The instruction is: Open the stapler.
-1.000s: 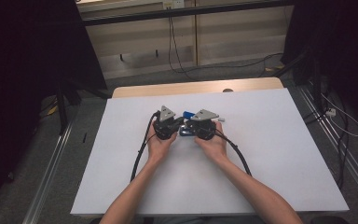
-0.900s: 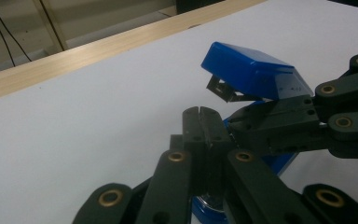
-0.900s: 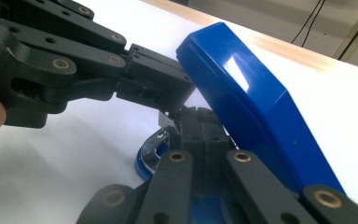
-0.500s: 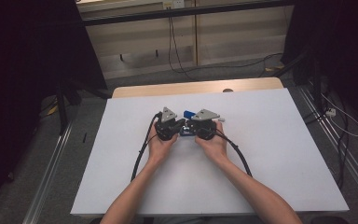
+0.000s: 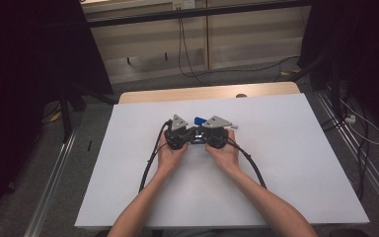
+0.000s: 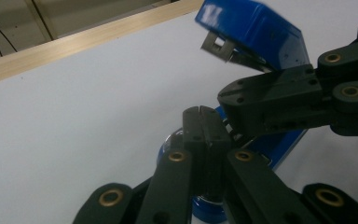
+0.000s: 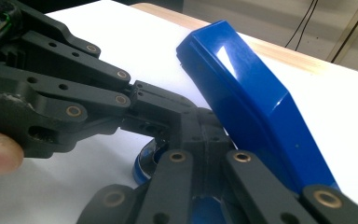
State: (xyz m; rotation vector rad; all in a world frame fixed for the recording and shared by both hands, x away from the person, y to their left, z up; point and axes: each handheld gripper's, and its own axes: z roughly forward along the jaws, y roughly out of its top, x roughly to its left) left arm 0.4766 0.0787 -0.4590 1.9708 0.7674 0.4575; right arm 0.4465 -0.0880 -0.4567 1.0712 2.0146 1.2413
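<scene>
Both forearms come in from the bottom of the high view and meet mid-worktop [image 5: 286,163], hands side by side, wrists level. Left claw [image 5: 180,134] and right claw [image 5: 216,134] point inward at each other, almost touching. The blue stapler [image 5: 199,120] sits between and just beyond them, near the centre of the white sheet.

No readable brand or lettering on the stapler [image 7: 256,116] in either claw view.

Left claw [image 6: 204,122]: jaws clenched flat together, tips right against the stapler's [image 6: 256,37] lower blue base, top arm hinged up above. Right claw [image 7: 200,122]: jaws likewise clenched, at the base beside the raised arm. Whether either nips a thin edge of the base is hard to tell, hidden behind the jaws.
</scene>
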